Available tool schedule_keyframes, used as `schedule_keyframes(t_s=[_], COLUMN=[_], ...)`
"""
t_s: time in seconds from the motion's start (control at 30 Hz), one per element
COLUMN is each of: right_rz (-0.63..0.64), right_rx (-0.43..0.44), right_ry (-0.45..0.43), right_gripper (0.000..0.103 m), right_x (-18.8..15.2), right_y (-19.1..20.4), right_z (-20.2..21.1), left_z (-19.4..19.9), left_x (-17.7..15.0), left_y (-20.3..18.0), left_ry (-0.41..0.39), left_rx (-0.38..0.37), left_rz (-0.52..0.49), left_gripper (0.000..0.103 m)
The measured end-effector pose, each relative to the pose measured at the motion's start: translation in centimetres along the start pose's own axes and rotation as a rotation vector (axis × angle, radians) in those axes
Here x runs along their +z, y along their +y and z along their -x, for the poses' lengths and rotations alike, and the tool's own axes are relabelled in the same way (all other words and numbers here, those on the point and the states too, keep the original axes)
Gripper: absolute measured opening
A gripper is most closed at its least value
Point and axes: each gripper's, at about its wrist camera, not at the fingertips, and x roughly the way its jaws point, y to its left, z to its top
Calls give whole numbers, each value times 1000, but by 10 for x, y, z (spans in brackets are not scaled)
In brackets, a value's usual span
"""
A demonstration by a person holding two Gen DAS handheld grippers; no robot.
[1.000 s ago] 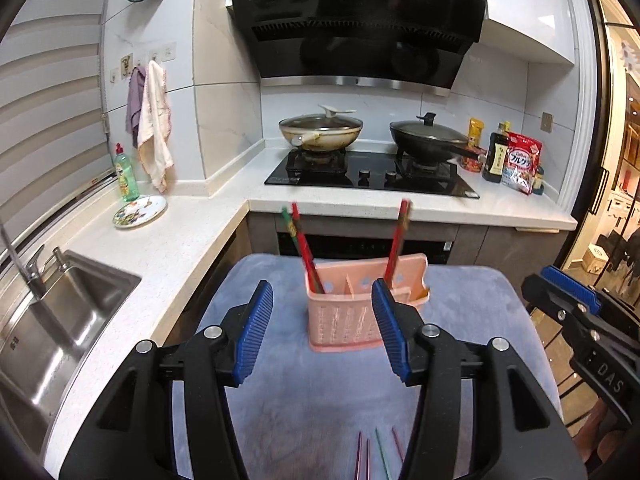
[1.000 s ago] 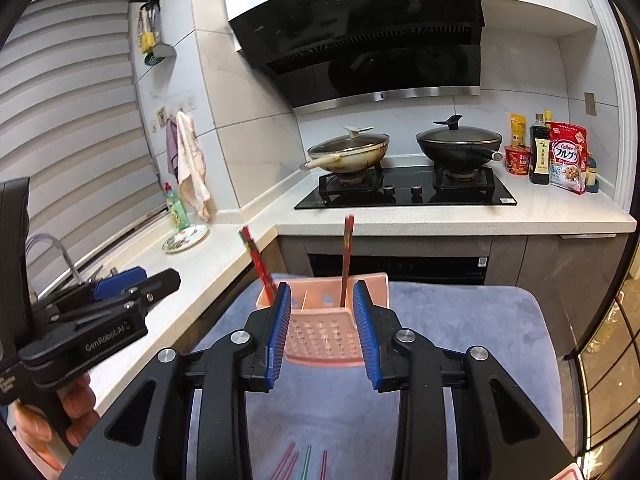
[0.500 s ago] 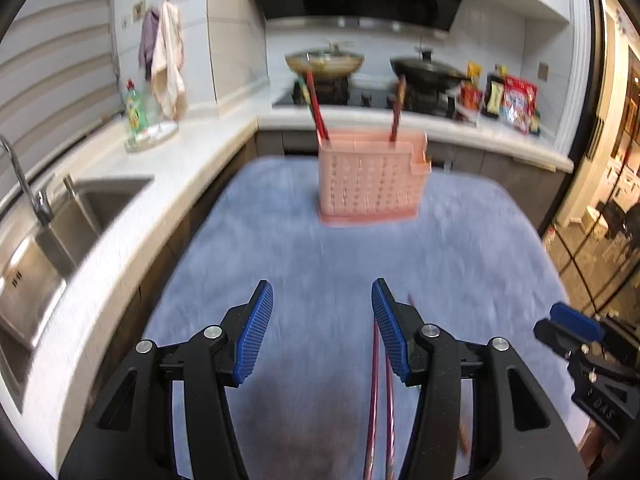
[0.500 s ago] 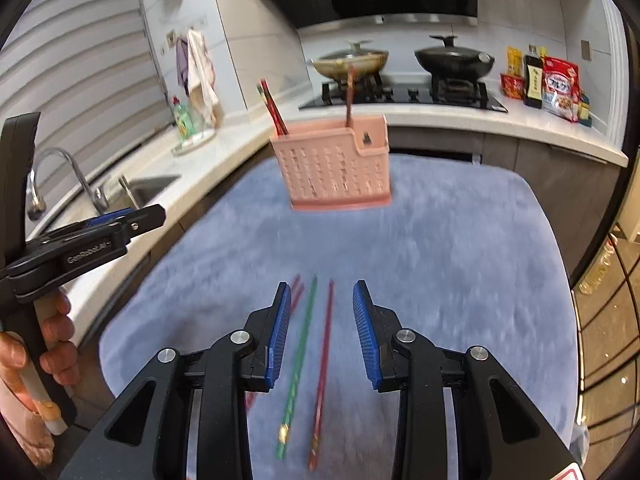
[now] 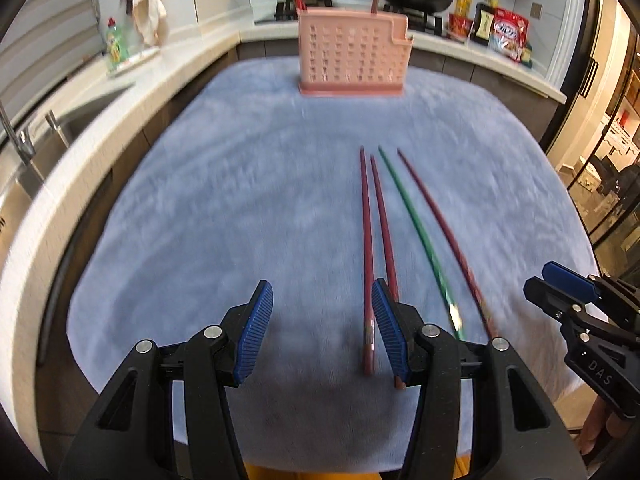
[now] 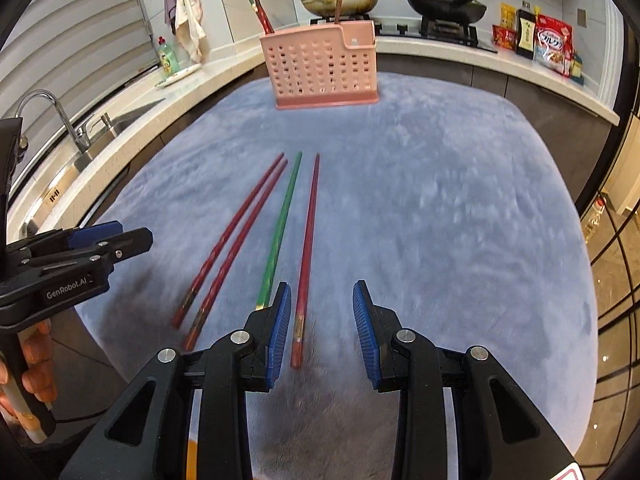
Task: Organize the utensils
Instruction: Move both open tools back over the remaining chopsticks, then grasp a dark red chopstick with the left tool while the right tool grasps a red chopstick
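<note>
Several chopsticks lie side by side on the blue-grey mat (image 5: pixel 240 208): three red ones (image 5: pixel 367 240) and a green one (image 5: pixel 416 232). The green chopstick (image 6: pixel 280 232) has a lone red chopstick (image 6: pixel 307 252) to its right in the right wrist view. My left gripper (image 5: pixel 322 328) is open just above the mat, and the handle end of the leftmost red chopstick lies inside its right pad. My right gripper (image 6: pixel 322 328) is open too, the lone red chopstick's handle lying just inside its left pad. A pink perforated utensil holder (image 5: pixel 354 56) stands at the mat's far edge with chopsticks upright in it.
A white counter with a sink and tap (image 6: pixel 60 120) runs along the left, a dish-soap bottle (image 5: pixel 116 46) on it. Behind the holder are a hob with a wok (image 6: pixel 340 0) and a black pan (image 6: pixel 444 6), plus food packets (image 6: pixel 552 46) at the right.
Both grippers have dropped and tipped down toward the mat. The chopsticks on the mat now fill the views, and the holder has shifted to the top. The jaws stand as before.
</note>
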Motion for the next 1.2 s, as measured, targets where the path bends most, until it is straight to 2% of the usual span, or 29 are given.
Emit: schedule_keyframes(t_s=[0.47,0.53,0.6,0.9,1.2], right_rz=[28,32,35,43,48], right_rx=[7,7,10,10,6], right_ry=[65,67,75,109,114], right_gripper=[29,27,21,10,8], right_x=[-26,-27,-28,-34,-36], right_y=[11,12,13,14,14], right_z=[-19,-20,-22,-32,-35], left_z=[-17,-19,-20,-30,-39], left_x=[-29,-29,-30,-36,-39], left_y=[-3,-4,-4,-9,-10], left_ry=[71,75,80,116,126], left_rx=[-2,-4,-8,-27,-10], left_rz=[2,1,-1,-4,-12], left_gripper=[49,49,49,49,49])
